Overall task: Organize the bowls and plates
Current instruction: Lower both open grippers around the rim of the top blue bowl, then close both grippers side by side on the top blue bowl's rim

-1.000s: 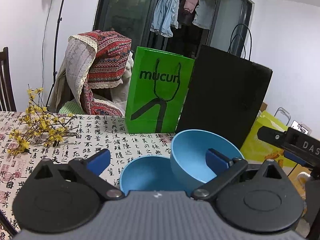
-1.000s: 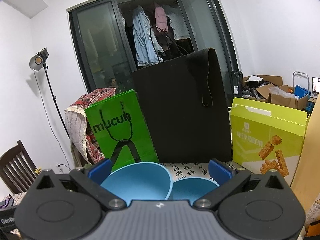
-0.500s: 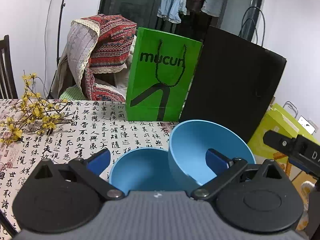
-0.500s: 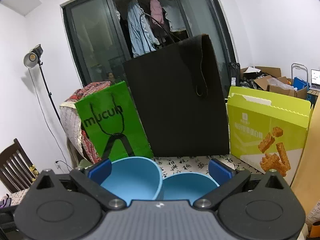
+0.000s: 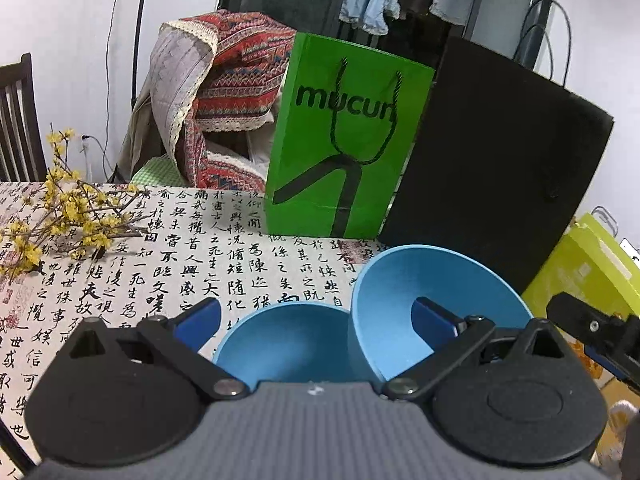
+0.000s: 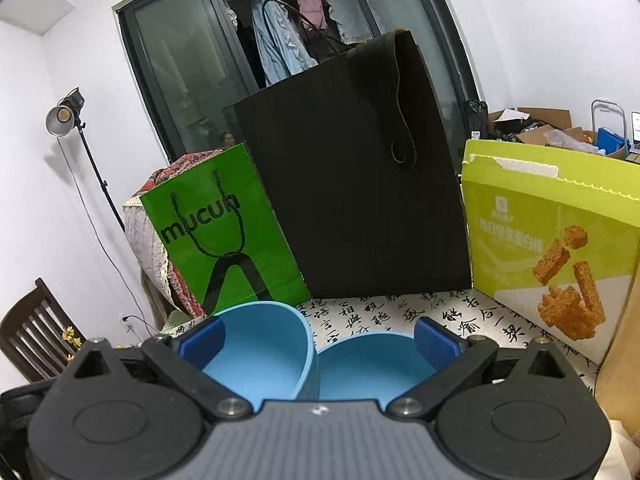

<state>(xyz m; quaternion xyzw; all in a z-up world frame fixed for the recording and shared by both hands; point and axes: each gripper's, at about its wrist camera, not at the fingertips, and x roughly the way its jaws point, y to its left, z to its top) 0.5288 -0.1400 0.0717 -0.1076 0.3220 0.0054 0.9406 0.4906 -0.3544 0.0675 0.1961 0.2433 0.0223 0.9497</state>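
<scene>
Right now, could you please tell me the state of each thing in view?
Left gripper: fingers open.
Right gripper: fingers open.
Nearer light blue round bowl: upright, empty.
Second light blue round bowl: tilted, empty.
Green paper bag: standing upright.
Black paper bag: standing upright.
Yellow-green cardboard snack box: standing upright.

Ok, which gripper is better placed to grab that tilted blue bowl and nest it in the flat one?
Left, probably. The left gripper is open with one finger across the mouth of the tilted bowl, so one wall sits between its fingers. The right gripper, also open, spans nearly the whole bowl.
</scene>
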